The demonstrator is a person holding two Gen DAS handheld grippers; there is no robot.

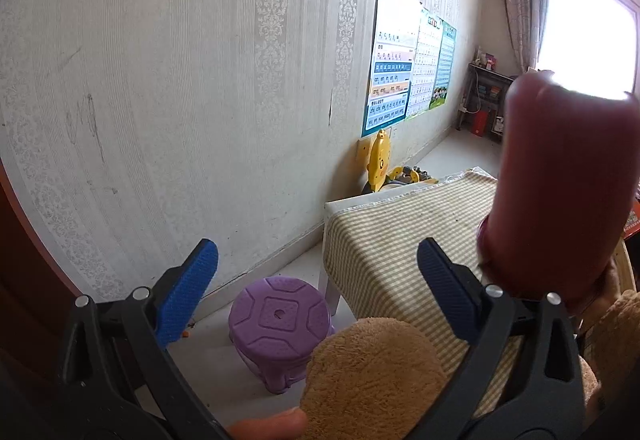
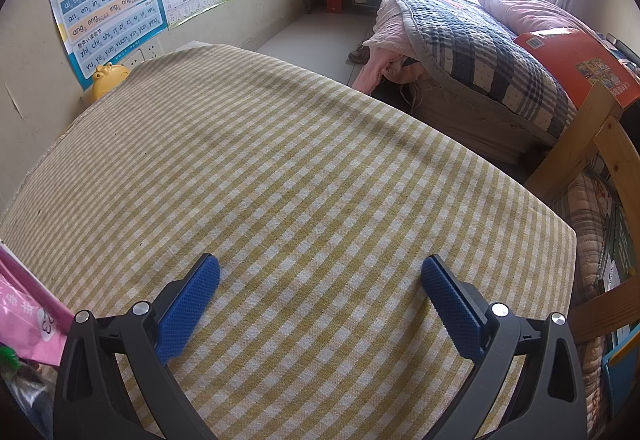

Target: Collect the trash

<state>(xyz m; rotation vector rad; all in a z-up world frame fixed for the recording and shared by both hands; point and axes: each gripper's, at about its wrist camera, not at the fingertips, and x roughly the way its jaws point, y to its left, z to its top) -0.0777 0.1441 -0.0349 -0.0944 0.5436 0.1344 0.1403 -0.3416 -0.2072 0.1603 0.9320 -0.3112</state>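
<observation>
My left gripper [image 1: 318,280] is open and holds nothing; it hangs off the near left corner of a table with a yellow checked cloth [image 1: 384,236]. A blurred dark red cylinder [image 1: 568,191] stands very close, just right of its right finger. My right gripper [image 2: 320,296] is open too, low over the checked cloth [image 2: 280,159], with only bare cloth between its fingers. Pink plastic packaging [image 2: 24,312] lies at the left edge of the right wrist view, with clear plastic and something green under it.
A purple stool [image 1: 280,324] stands on the floor by the table leg, near the wallpapered wall. A tan plush sleeve [image 1: 372,372] and a fingertip [image 1: 272,424] sit low in the left wrist view. Right of the table are a wooden frame [image 2: 600,143], a bed [image 2: 460,39] and an orange box [image 2: 572,59].
</observation>
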